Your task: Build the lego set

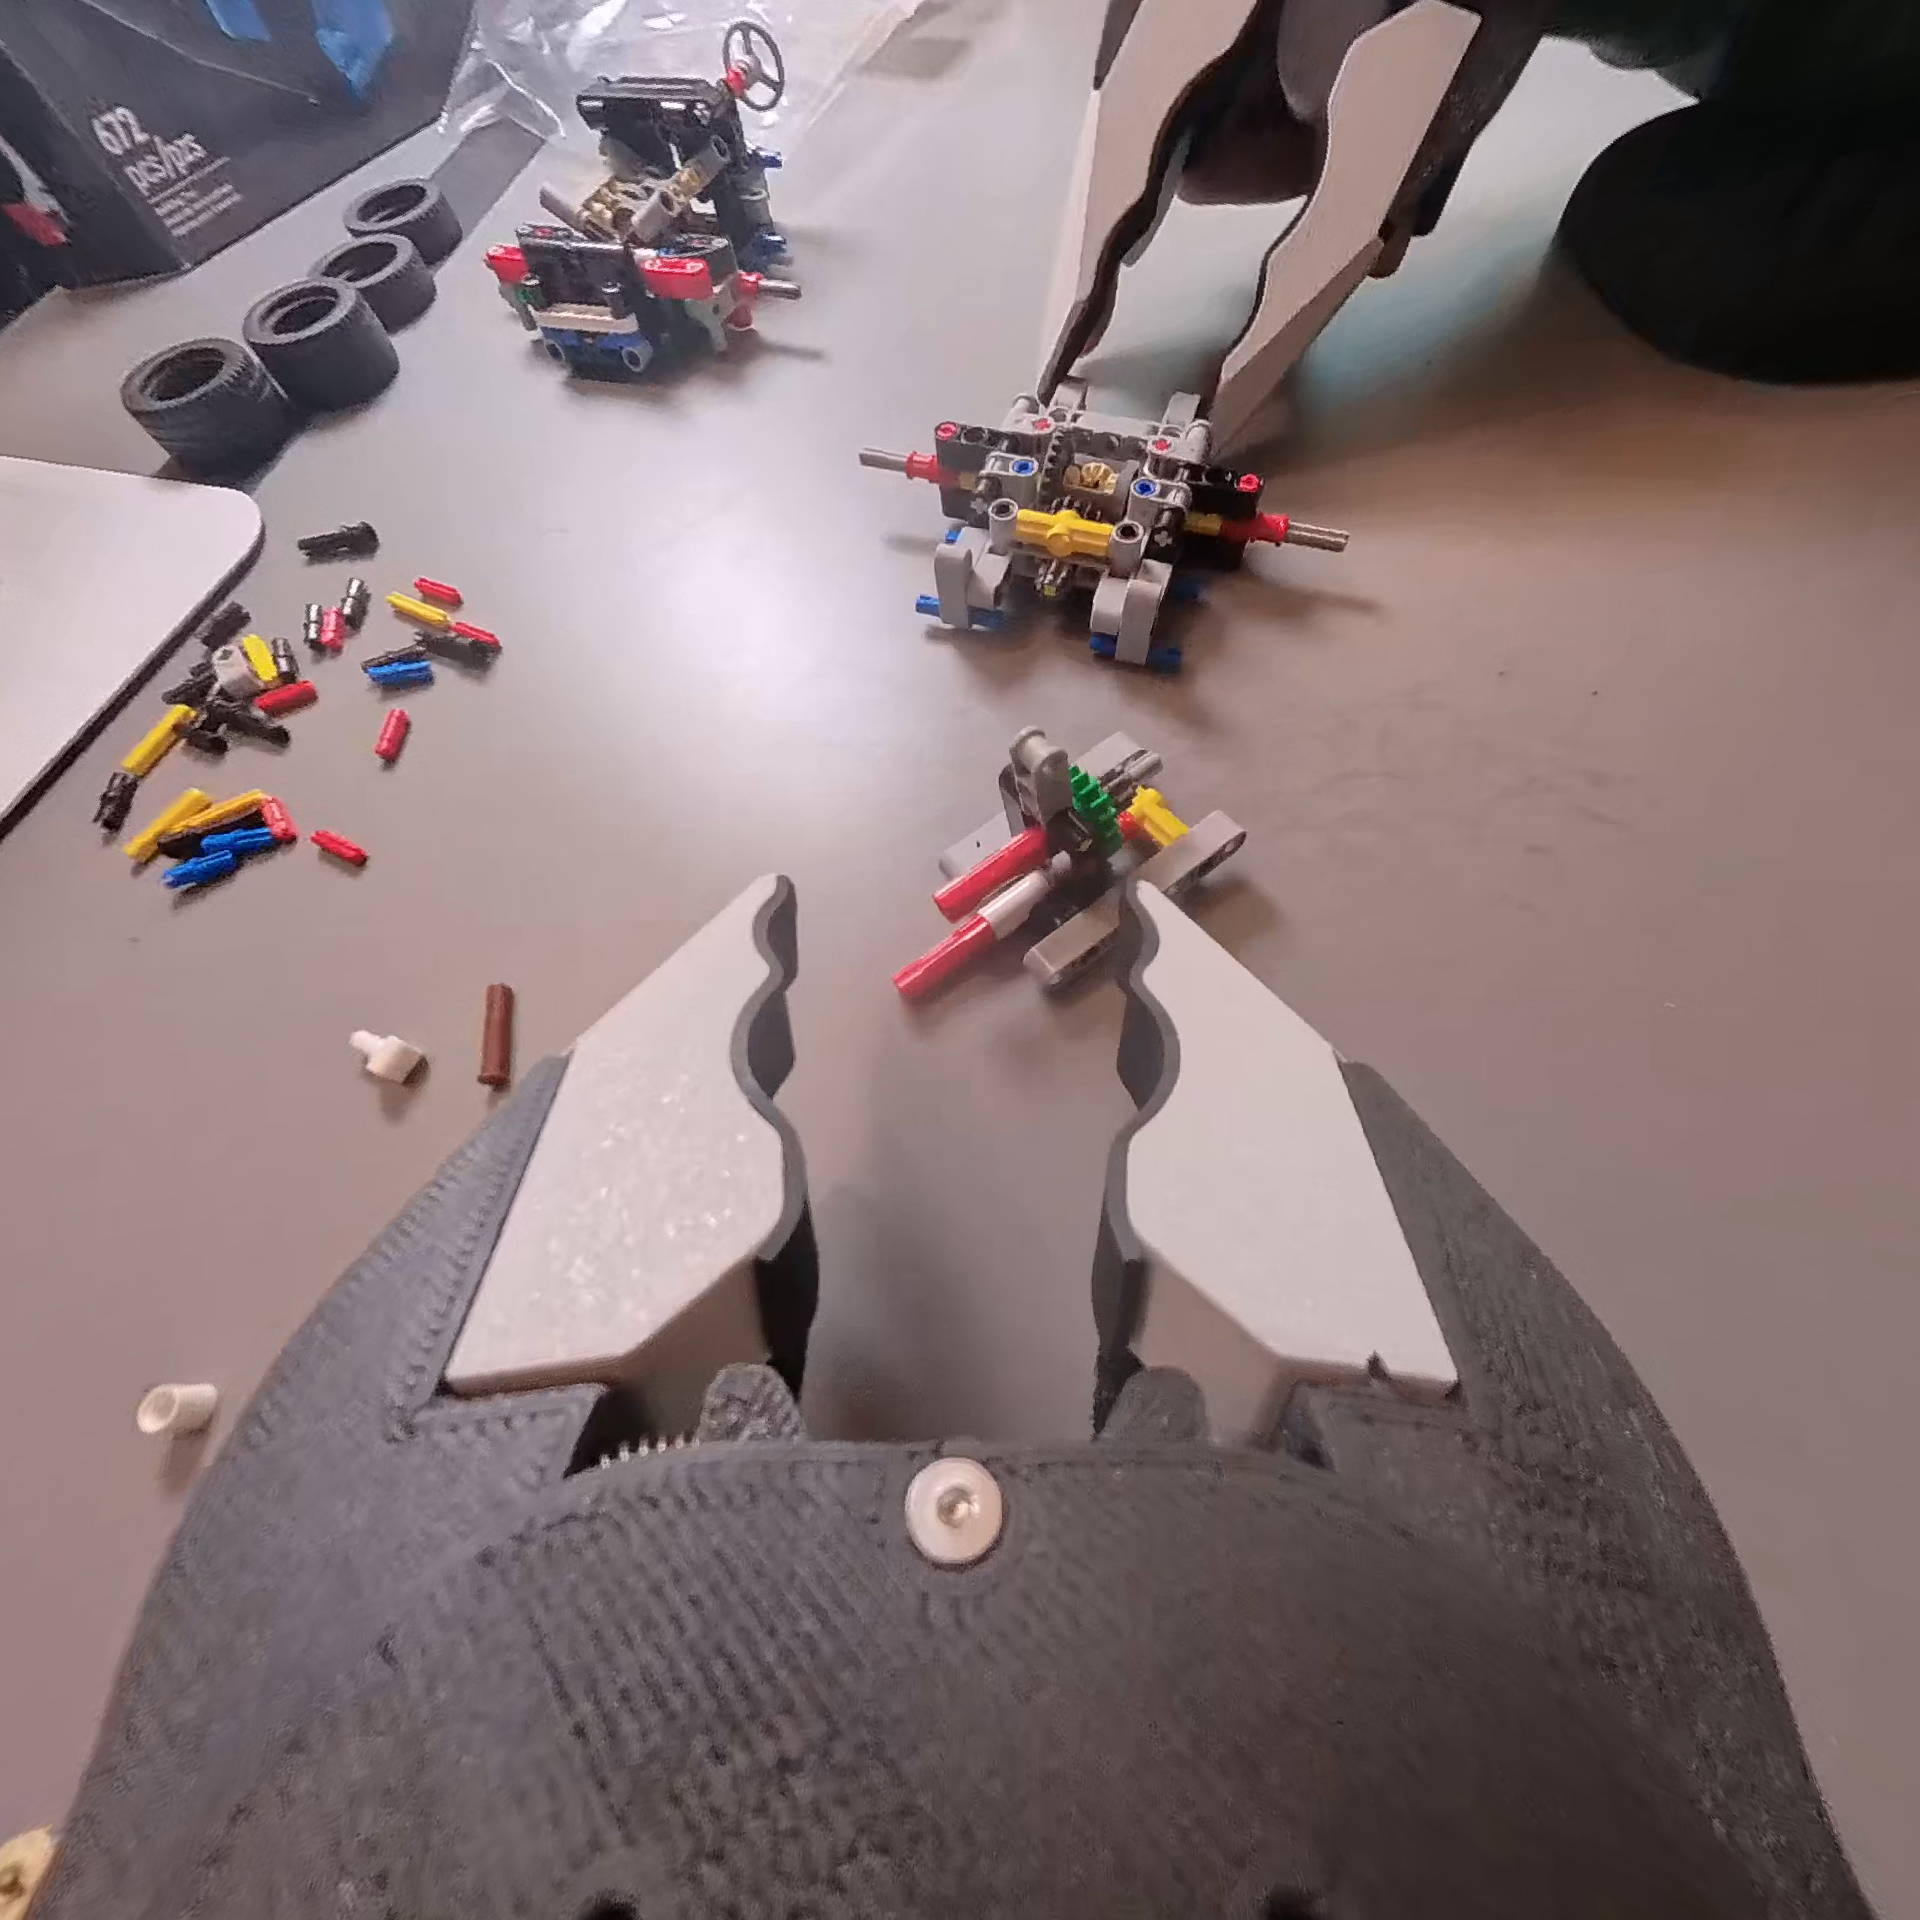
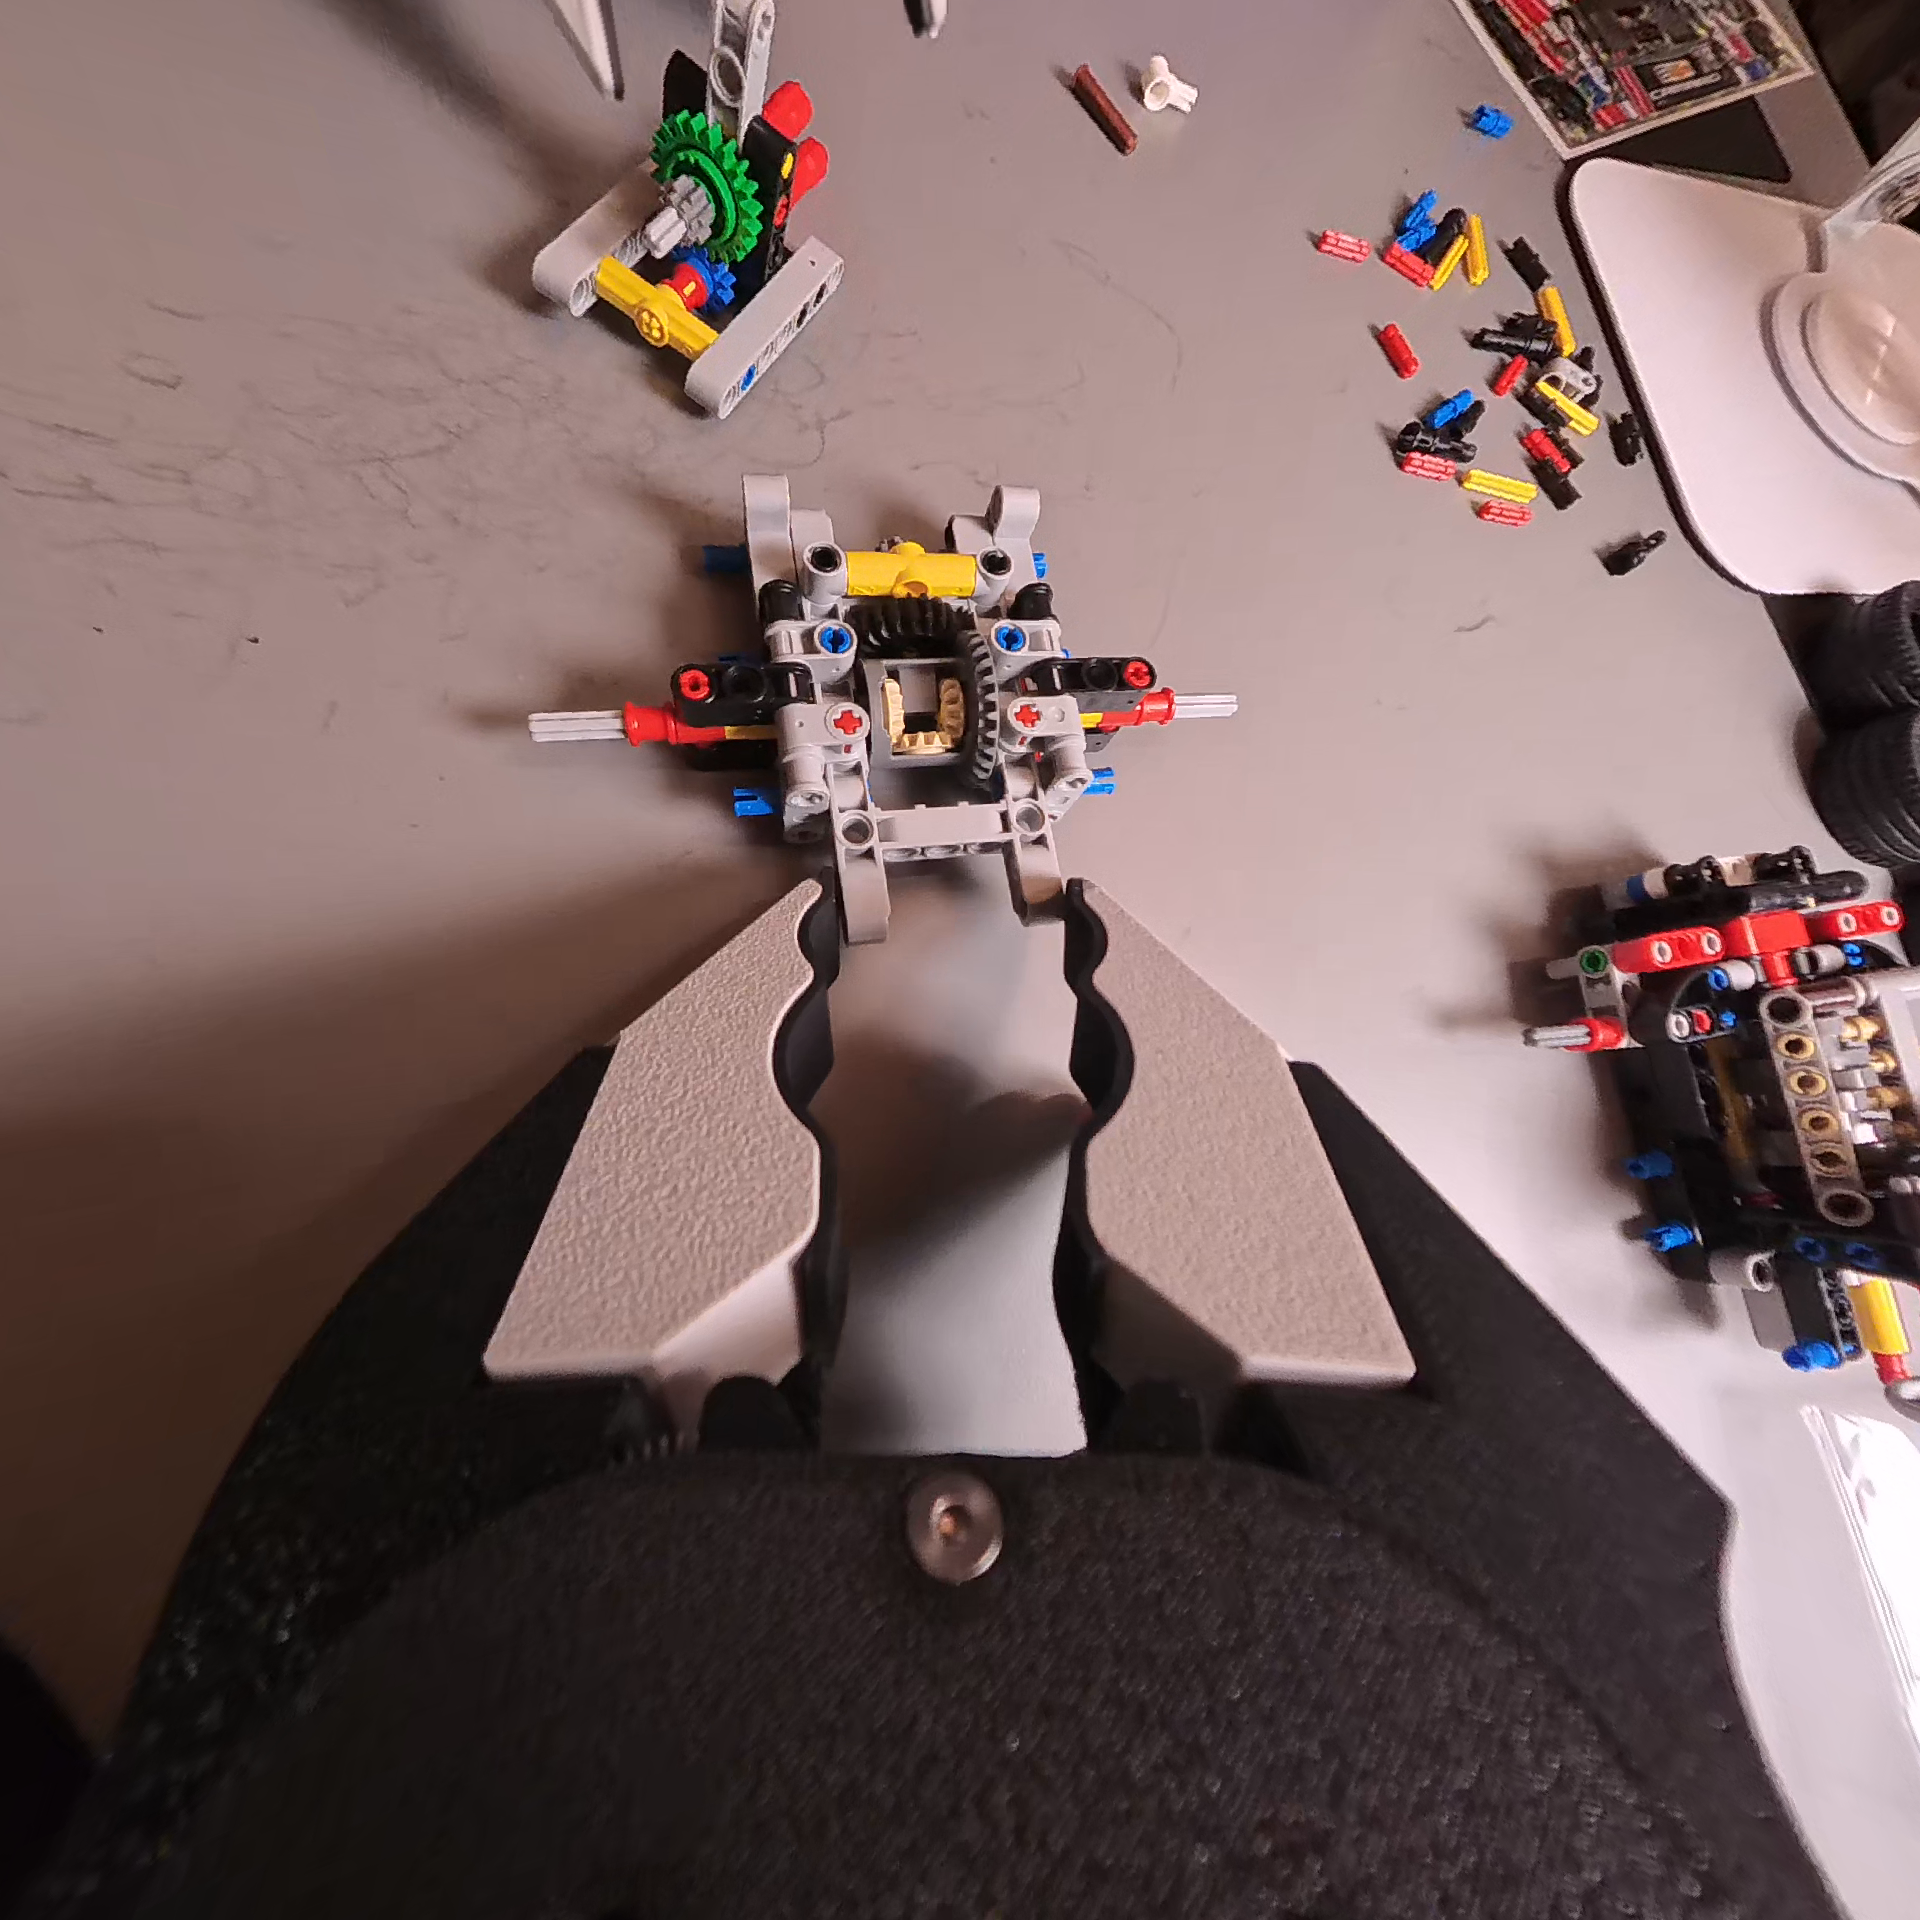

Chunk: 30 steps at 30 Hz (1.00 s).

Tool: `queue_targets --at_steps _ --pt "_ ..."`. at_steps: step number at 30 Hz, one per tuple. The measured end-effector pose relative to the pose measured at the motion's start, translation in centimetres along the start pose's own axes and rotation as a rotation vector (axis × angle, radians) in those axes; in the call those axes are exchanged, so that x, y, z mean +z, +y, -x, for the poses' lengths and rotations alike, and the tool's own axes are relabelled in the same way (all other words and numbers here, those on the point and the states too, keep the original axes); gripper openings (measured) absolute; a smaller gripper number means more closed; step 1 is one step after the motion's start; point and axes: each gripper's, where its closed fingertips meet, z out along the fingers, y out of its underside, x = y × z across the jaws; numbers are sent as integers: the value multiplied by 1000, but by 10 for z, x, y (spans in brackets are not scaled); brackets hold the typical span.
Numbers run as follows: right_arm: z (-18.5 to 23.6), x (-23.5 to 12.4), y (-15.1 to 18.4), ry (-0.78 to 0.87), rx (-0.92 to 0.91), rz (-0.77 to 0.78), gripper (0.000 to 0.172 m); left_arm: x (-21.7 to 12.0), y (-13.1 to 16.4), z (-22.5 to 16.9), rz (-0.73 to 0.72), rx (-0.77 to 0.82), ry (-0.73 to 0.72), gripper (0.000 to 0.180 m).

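My left gripper [image 1: 956,899] is open and holds nothing, low over the grey table [image 1: 1558,935]. A small build with a green gear, red axles and grey beams [image 1: 1081,842] lies just ahead of it, with its near grey beam against my right fingertip [image 1: 1153,925]. This build also shows in the right wrist view [image 2: 691,249]. My right gripper [image 2: 948,902] is shut on the two grey legs of an axle build with a differential gear [image 2: 914,696], which rests on the table. The left wrist view shows that gripper [image 1: 1143,410] behind the axle build [image 1: 1091,509].
Several black tyres [image 1: 312,322] and a larger chassis build [image 1: 644,239] stand at the far left, by a dark box [image 1: 156,135]. Loose coloured pins [image 1: 260,717] lie beside a white board [image 1: 94,603]. A brown pin [image 1: 497,1034] and white connector [image 1: 387,1055] lie near my left finger. Across from one pair of fingers to the other is roughly 15 centimetres.
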Motion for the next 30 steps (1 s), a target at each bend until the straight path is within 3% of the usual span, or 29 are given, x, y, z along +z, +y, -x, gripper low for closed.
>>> queue_targets --at_steps 4,9,13,19,24,30 --pt "0 0 0 5 -9 3 42 11 8 -10 78 33 69 65" --pt "0 0 0 5 -15 0 41 9 18 -30 167 106 108 47" --pt "1 1 -2 3 -21 -3 41 2 11 -29 141 104 77 45" --pt "4 2 -4 -6 -30 -10 41 15 13 -34 160 45 90 57" --pt "9 2 -7 -31 -46 -19 41 23 12 -37 168 38 103 41" --pt "24 2 -11 -89 -79 -24 41 20 14 -36 157 27 102 40"
